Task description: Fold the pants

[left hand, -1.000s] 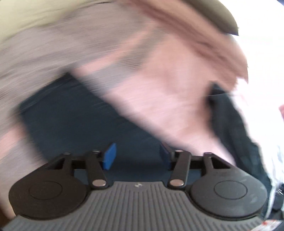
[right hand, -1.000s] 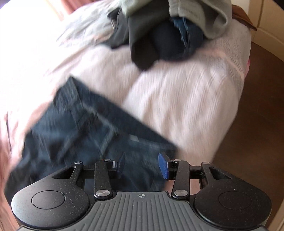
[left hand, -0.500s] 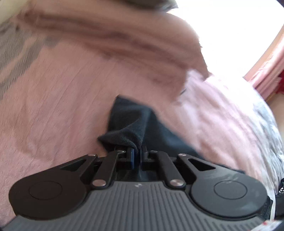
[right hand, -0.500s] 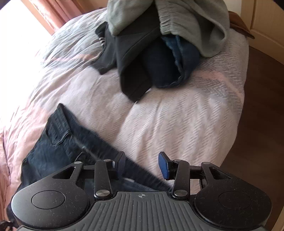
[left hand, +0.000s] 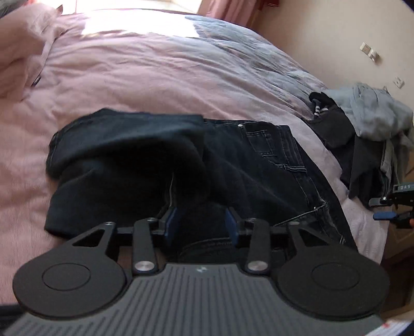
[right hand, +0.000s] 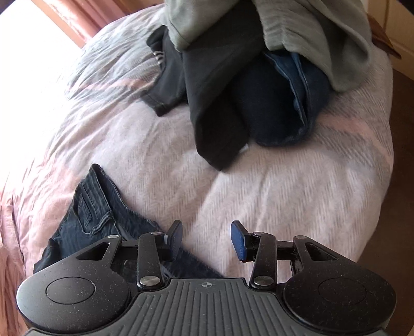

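a pink bedspread (left hand: 145, 77) covers the bed, sunlit at its far edge. a heap of clothes (right hand: 245, 77) lies at the far right: a grey garment (right hand: 323, 33) on top, dark trousers (right hand: 214, 103) and blue jeans (right hand: 297, 103) beneath. pink curtains (left hand: 227, 10) hang beyond; wall sockets (left hand: 370, 53) at right.

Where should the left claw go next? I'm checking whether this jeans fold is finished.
Probably lift the left claw clear. Its fingers stand open around a hump of the dark jeans, whose leg end already lies folded over the waist part on the pink bedspread.
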Demonstrator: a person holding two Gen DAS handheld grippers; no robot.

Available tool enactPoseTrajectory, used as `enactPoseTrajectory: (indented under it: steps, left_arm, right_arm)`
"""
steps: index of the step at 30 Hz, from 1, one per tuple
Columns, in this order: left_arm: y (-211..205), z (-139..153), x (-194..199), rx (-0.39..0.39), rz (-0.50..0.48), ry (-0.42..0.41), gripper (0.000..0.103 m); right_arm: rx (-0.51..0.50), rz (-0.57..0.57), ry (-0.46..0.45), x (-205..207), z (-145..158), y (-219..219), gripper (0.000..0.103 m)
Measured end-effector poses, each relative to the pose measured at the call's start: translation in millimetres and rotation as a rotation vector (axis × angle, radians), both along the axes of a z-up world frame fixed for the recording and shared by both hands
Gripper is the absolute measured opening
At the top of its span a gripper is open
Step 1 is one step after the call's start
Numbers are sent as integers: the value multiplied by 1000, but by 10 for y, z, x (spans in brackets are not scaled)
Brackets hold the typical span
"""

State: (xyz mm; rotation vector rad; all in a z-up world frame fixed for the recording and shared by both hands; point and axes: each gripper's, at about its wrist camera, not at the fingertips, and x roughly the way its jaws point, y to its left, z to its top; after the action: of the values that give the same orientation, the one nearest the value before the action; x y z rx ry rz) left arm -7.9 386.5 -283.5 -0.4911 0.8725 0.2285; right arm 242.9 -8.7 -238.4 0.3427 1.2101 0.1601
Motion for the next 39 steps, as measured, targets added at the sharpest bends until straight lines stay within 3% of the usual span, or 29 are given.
enactPoseTrajectory:
  steps: [3,6,7,9,10,12,15,17,18,19,21,25,28,29,31,32,33,35,36,39]
  left_arm:
    - [425,55,-235,-44,163,-2,51]
    - [1091,35,-349,-108,368,5,52]
    - [1269,-3,-380,-137,425,-3,57]
    - [1616,-65,-388,-169,491,-22,67]
    - [1739,-140,-340,-179,505,-2,67]
    - [1967,-362,-253,-308,536,1,68]
    - [2185,-741,-192,-558,669,-61,68]
    - [2253,-879,-179,-632,762,-111,45]
    - [2265,-881,-193,-628,793,-129,8]
    - [2282,-827,-209,-610,817,-140,0]
    - [2323,-514,-312,-495,835,-194,0]
    - [2709,434,-885,-184,905,-279,0]
    - [3162,1064,-1315,125,1006,-234,1]
    - [3336,1206,-1429,223,1040,-197,4]
    - [3669,1319,-1612,359,1067,-111,35]
    - [3824,1305,-1698,395,1071,-55,43]
    - [3959,1243,-1772,396,1077,-1,54]
    - [4114,1022,-1983,346,1096,80,55]
    - [4152,864,-2101,285,1102,119,55]
    - [4089,359,-2457,131,1168,143,54]
  right_arm:
    - [-25,-12,2,64,-37,-34,38]
    - [-26,-48,38,101,-145,-37,38]
    - [-22,-53,49,104,-177,-22,38]
    - [-15,-42,65,102,-222,41,38]
    - [-14,-29,68,102,-239,79,39]
    - [-15,-11,70,99,-260,157,39]
    - [-16,-10,71,95,-288,230,38]
    - [-22,-20,73,85,-298,262,38]
    - [-27,-22,71,77,-296,278,39]
    - [-34,-21,65,67,-287,300,39]
    - [-50,-14,47,61,-241,341,39]
    - [-58,16,-9,84,-130,468,39]
    - [-53,37,-27,84,-118,628,38]
    - [-51,43,-27,78,-128,691,38]
    - [-45,59,-17,56,-162,819,39]
    - [-42,73,-8,40,-181,889,39]
    - [-40,89,-1,19,-196,959,38]
    - [-41,123,4,-30,-216,1096,38]
    - [-44,140,4,-60,-224,1166,38]
    - [-58,171,6,-143,-241,1316,38]
